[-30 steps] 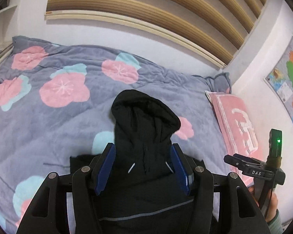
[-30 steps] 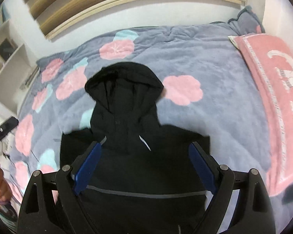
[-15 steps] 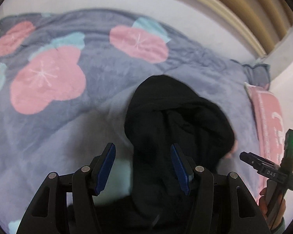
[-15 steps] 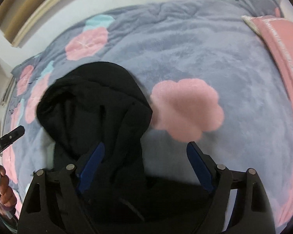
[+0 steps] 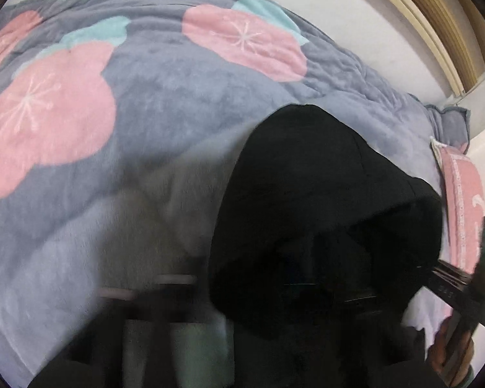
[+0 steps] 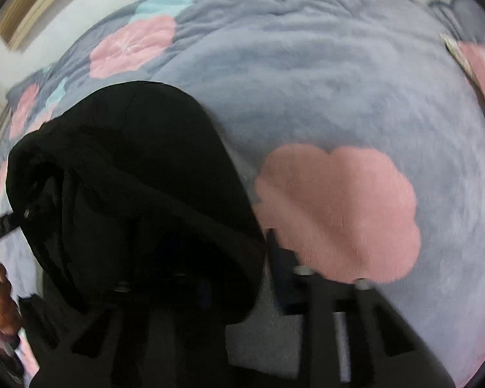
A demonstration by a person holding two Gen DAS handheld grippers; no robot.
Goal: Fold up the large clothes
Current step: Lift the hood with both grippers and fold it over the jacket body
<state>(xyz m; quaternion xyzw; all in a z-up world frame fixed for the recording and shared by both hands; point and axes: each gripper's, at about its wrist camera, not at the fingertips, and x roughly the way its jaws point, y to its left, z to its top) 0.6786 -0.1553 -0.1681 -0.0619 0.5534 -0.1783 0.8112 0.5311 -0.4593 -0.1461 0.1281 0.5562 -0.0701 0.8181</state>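
Observation:
A black hooded garment lies on the bed. Its hood point(image 5: 323, 200) fills the lower right of the left wrist view and the left of the right wrist view point(image 6: 129, 187). My left gripper point(image 5: 258, 294) is low at the hood's left edge, with the hood cloth between its blurred jaws. My right gripper point(image 6: 229, 274) is low at the hood's right edge, jaws straddling the cloth. Both views are motion-blurred and dark, so I cannot see how far either pair of jaws stands apart. The garment's body is hidden below the frames.
The bed carries a grey-blue fleece blanket point(image 5: 177, 103) with pink and teal flowers point(image 6: 336, 210). A pink pillow point(image 5: 462, 200) lies at the right by the wall. The right gripper's handle and hand point(image 5: 459, 297) show at the left view's right edge.
Both grippers have moved forward and down from the garment's body to the hood. The hood now fills the lower frames and the jaws have sunk onto its two edges.

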